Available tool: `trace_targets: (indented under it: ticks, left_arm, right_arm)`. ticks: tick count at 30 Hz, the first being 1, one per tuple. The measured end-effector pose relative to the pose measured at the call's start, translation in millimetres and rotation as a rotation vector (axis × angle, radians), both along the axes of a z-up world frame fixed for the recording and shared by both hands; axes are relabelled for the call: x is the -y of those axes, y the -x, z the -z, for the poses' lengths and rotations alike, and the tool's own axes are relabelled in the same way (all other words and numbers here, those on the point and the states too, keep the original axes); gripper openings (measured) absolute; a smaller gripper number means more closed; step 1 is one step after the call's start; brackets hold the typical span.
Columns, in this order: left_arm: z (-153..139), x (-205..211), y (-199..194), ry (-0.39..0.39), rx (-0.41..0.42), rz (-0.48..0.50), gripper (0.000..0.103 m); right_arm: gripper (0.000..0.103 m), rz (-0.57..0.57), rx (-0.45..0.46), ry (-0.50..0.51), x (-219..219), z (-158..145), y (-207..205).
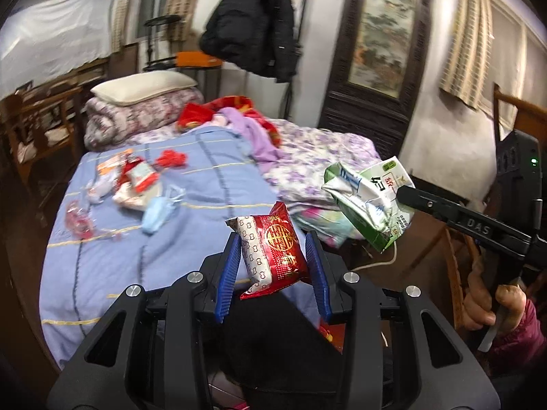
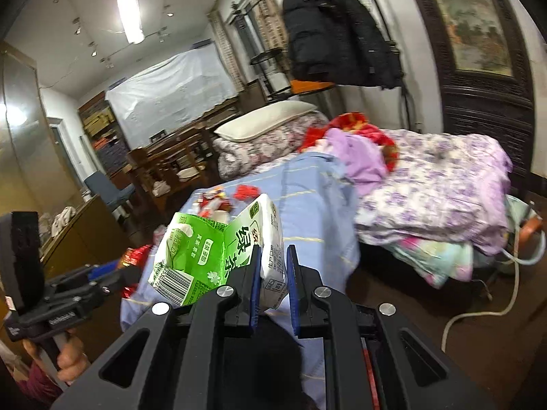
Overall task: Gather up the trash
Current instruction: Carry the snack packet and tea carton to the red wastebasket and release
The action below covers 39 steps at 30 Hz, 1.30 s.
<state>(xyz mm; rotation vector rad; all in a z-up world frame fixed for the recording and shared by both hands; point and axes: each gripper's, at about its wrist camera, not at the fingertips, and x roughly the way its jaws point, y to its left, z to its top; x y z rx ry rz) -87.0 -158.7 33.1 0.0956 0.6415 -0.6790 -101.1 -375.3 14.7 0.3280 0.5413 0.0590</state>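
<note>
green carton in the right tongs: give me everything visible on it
The green carton is a crushed green-and-white drink box, apparently coated paperboard, printed with large Chinese characters, small flower marks and a barcode near its lower left corner. Its walls are dented and folded, with silvery creased faces showing in the left wrist view. It hangs tilted in the air beside the bed, touching nothing but the right tongs, whose blue pads pinch a white flattened end.
</note>
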Motion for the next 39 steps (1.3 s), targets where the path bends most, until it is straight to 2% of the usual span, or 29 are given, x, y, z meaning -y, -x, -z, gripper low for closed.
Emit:
trace_targets:
  ticks: [5,11,20,22,23,24,25,26,29,34,39]
  left_arm:
    - [3.8,36.5,15.7,-0.039,-0.003,0.075,0.04]
    - [18.0,76.4,18.9,-0.083,-0.035,0.152,0.04]
    - [46.2,110.7,7.3,-0.124,-0.103,0.199,0.04]
    - [54.0,116.2,0.5,-0.13,-0.13,0.2,0.04]
    - [56.9,117.9,-1.7,-0.133,-0.139,0.2,0.04]
    - [59.6,119.3,-3.8,-0.136,-0.146,0.2,0.04]
    - [63.5,121.8,-6.7,-0.142,-0.155,0.2,0.04]
    - [65.8,123.1,-8.3,-0.147,-0.16,0.201,0.04]
    - [70.9,128.4,-11.6,-0.158,-0.172,0.207,0.04]
    - [80.9,144.1,-14.0,-0.188,-0.19,0.237,0.04]
    - [91.1,163.7,-11.6,-0.222,-0.203,0.276,0.04]
  right_arm:
    - [0.015,0.075,-0.046,-0.006,46.4,17.0,25.5]
    - [0.015,0.144,-0.123,-0.018,82.3,48.6,34.9]
    - [0.015,0.213,-0.287,-0.08,116.1,125.4,26.4]
    - [0.017,0.223,-0.332,-0.087,120.9,144.0,22.4]
    - [0.022,0.223,-0.352,-0.094,122.7,151.4,20.4]
    - [0.036,0.221,-0.373,-0.108,124.1,158.7,18.1]
    - [0.043,0.219,-0.386,-0.13,125.9,165.7,17.1]
    - [0.048,0.222,-0.385,-0.141,126.6,167.8,18.3]
    - [0.049,0.241,-0.358,-0.139,130.9,165.6,21.1]
    - [0.059,0.276,-0.257,-0.187,141.6,142.6,33.1]
    - [0.064,0.28,-0.196,-0.178,141.9,126.9,41.0]
